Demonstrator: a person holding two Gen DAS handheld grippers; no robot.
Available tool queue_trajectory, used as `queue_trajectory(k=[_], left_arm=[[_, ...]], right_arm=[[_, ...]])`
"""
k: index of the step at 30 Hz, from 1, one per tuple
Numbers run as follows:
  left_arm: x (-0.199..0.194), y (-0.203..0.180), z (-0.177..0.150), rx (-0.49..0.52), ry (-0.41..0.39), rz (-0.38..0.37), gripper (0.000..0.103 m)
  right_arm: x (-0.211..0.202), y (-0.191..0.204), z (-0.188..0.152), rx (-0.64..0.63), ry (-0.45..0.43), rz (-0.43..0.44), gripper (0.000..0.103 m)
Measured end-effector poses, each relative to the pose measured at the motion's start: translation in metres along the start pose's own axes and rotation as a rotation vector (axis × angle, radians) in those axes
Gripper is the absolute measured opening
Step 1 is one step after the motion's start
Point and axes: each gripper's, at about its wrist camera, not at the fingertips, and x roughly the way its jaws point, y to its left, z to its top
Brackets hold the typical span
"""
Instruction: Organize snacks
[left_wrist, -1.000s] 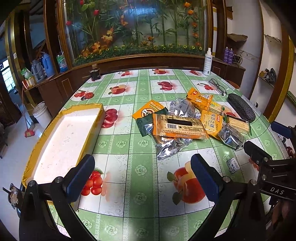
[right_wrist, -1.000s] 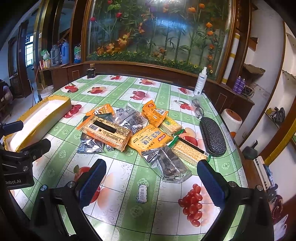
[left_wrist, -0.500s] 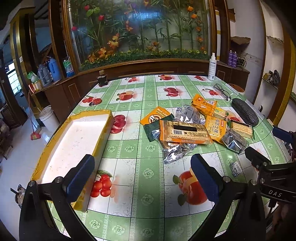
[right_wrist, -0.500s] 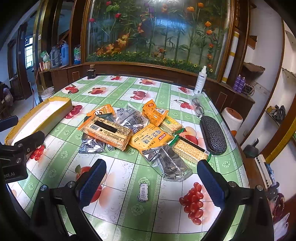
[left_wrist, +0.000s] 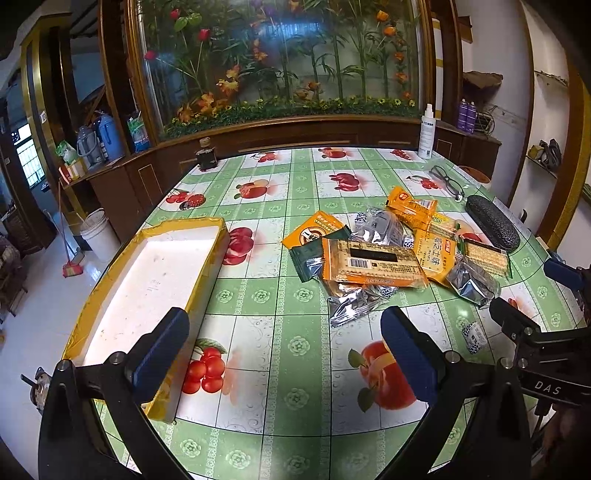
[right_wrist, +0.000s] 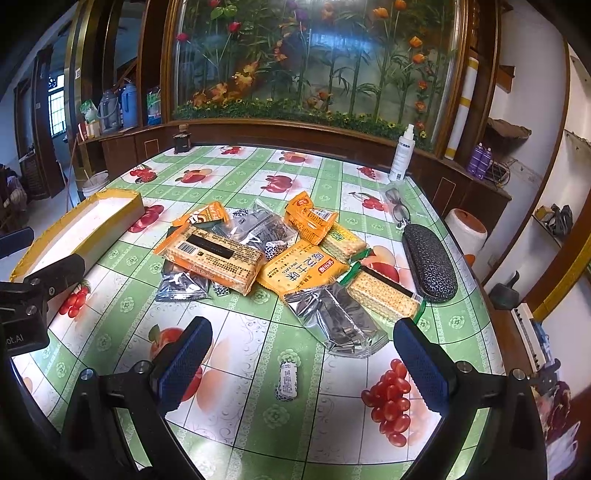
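— Both grippers had drawn back and up from the table since a second before, hadn't they? The snacks looked smaller and farther off in each wrist view.

— Yes, though nothing on the cloth had shifted. The tray (left_wrist: 155, 280) lay off the left jaw of the left gripper (left_wrist: 284, 350), its near corner hidden behind that finger, probably parked at the table edge so packets could be dropped in from the side.

— And its jaws?

— Spread wide, holding nothing, only bare cloth between them. Ahead of its right jaw sat the heap: the big cracker pack (left_wrist: 371, 264) on top, a foil bag (left_wrist: 351, 301) poking out beneath it, nearest to the fingertips.

— Why heaped like that?

— I'd guess they were tipped out together; they overlapped every which way, so a top one would have to come off first.

— The right gripper (right_wrist: 303, 356)?

— Also gaping, empty. A small wrapped sweet (right_wrist: 288, 380) lay apart from the pile, between its jaws and just ahead. A silver pouch (right_wrist: 338, 321) rested beyond, toward its right jaw, touching the green-edged crackers (right_wrist: 384, 293).

— Farther right?

— A dark glasses case (right_wrist: 428, 264), well past the right jaw, beside the heap. Not a snack, so likely left alone. No packet had reached the tray yet.
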Motion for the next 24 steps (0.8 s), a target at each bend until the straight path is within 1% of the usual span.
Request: queue_trajectory(k=[7, 10, 14, 16, 18, 20, 22, 24], left_arm=[[0.007, -0.001, -0.001, 0.005, 0.012, 0.008, 0.103], [0.014, -0.001, -0.002, 0.010, 0.031, 0.004, 0.103], [0.038, 0.008, -0.009, -0.004, 0.098, -0.057, 0.103], [0.049, 0.008, -0.012, 0.017, 0.121, -0.074, 0.103], [0.059, 0.005, -0.013, 0.038, 0.147, -0.102, 0.103], [0.066, -0.001, -0.011, 0.046, 0.165, -0.145, 0.103], [0.072, -0.012, -0.004, 0.070, 0.174, -0.198, 0.103], [0.077, -0.027, 0.006, 0.135, 0.160, -0.230, 0.103]], right_arm=[[0.007, -0.003, -0.003, 0.011, 0.018, 0.006, 0.100], [0.009, -0.006, -0.004, 0.021, 0.027, 0.024, 0.100], [0.015, -0.020, -0.013, 0.059, 0.048, 0.058, 0.100], [0.021, -0.030, -0.022, 0.082, 0.075, 0.097, 0.100], [0.027, -0.040, -0.032, 0.128, 0.105, 0.159, 0.100], [0.034, -0.045, -0.038, 0.173, 0.129, 0.213, 0.100], [0.038, -0.045, -0.043, 0.181, 0.143, 0.228, 0.100], [0.041, -0.042, -0.045, 0.164, 0.152, 0.236, 0.100]])
